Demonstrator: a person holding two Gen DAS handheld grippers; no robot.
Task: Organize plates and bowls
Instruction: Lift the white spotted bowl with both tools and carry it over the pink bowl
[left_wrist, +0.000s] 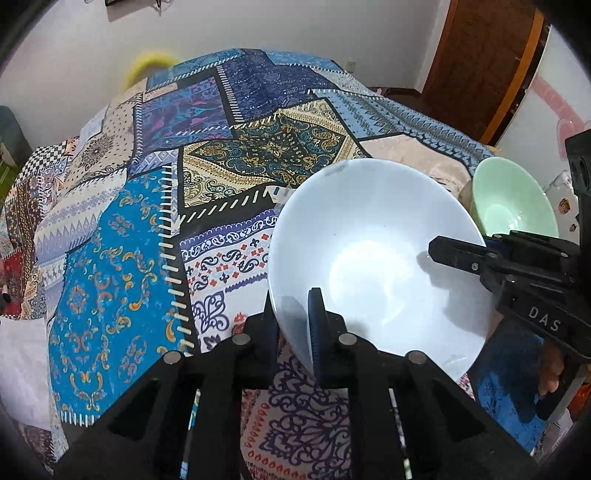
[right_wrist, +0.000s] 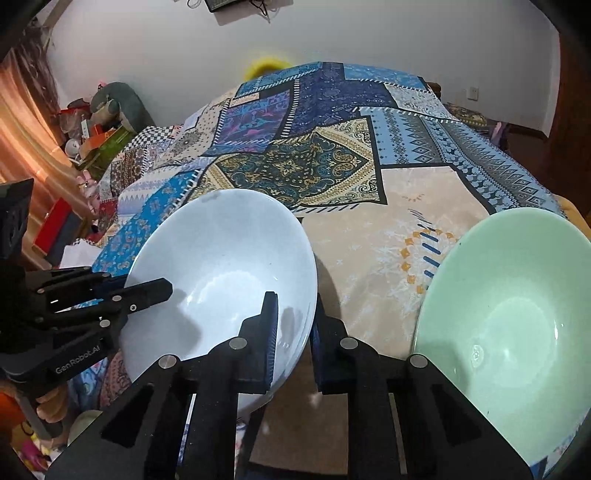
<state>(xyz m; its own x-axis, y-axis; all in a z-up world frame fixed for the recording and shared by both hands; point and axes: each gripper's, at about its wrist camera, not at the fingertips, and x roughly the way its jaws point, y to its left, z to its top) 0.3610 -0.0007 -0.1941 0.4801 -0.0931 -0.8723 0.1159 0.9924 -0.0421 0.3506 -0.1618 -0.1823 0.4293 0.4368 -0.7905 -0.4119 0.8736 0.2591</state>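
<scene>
White bowl (left_wrist: 373, 258) sits on the patterned cloth (left_wrist: 122, 266), green bowl (right_wrist: 509, 317) beside it. Left gripper (left_wrist: 293, 332) and right gripper (right_wrist: 293, 332) each clamp opposite rim walls. Glazed, rigid, likely slippery and breakable; rim holds suit.

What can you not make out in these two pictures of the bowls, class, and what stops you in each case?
- White bowl: its underside, both views; hidden by its own wall and the left gripper.
- Green bowl: right side, right wrist view, cut off by the picture edge; left wrist view, partly behind the right gripper.
- Yellow thing: both views, mostly behind the cloth.
</scene>
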